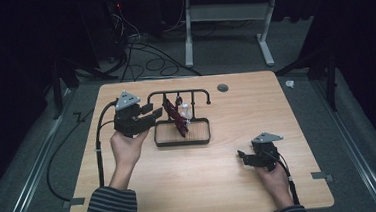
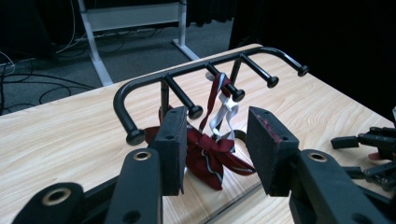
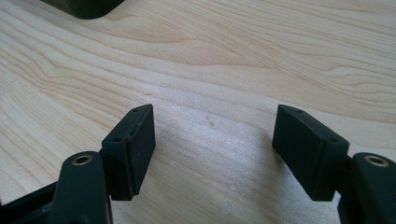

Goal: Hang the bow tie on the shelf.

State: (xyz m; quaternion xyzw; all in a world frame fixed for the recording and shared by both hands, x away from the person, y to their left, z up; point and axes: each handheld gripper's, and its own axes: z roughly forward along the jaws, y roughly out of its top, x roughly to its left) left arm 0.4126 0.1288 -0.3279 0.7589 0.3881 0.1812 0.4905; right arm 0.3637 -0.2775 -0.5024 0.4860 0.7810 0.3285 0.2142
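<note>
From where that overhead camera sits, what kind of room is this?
Probably a lab or recording studio, not a home: a bare wooden table ringed by dark curtains, loose cables on grey carpet, and a person holding a cabled left gripper and right gripper.

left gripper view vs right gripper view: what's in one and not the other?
Left gripper view alone: the black metal hook rack, the dark red striped bow tie hanging from a peg by its white strap, and the right gripper farther off. Right gripper view alone: a dark rounded corner at the top edge; cannot tell of what. Both: the light wooden table and open black jaws.
</note>
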